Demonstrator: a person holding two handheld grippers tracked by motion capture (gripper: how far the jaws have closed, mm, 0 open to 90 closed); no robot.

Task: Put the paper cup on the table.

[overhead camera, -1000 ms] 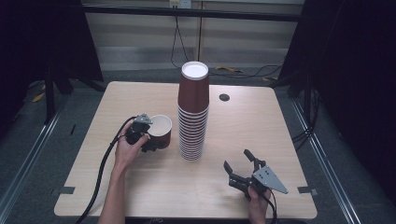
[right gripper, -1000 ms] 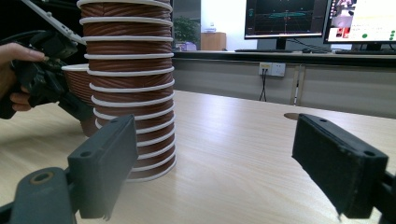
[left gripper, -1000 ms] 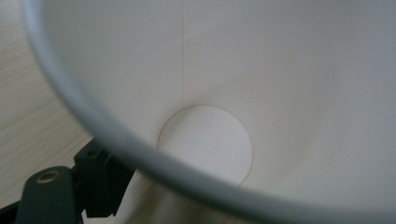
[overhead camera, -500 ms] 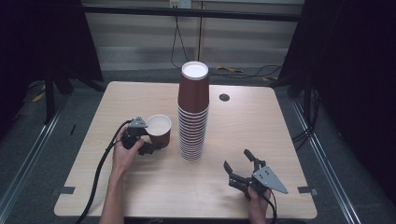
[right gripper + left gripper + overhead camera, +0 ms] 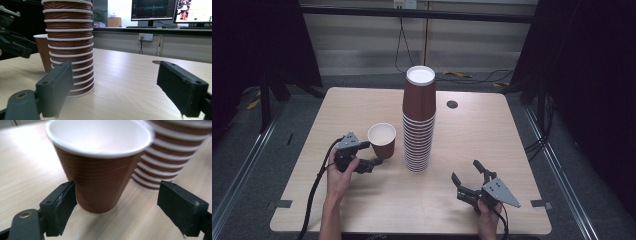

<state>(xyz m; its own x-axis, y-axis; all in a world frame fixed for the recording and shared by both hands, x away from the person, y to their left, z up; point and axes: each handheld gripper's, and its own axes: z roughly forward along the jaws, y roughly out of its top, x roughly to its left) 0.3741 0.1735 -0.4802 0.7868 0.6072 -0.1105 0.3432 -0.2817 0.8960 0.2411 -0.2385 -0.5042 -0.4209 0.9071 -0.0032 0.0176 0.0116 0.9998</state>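
Brown ribbed cup (image 5: 100,170), white inside, upright

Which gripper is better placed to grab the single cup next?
Left. The left gripper sits open right at the single cup, jaws either side of its base. The right gripper is beyond the cup stack.

Counts of the objects on and above the table (image 5: 362,107).

One single brown cup (image 5: 382,140) and one tall stack of brown cups (image 5: 418,122) are seen; the number of cups in the stack cannot be counted with certainty. Two grippers are held, the left gripper (image 5: 373,154) and the right gripper (image 5: 466,178), one by each of two hands. One dark round grommet (image 5: 452,104) is set in the tabletop.
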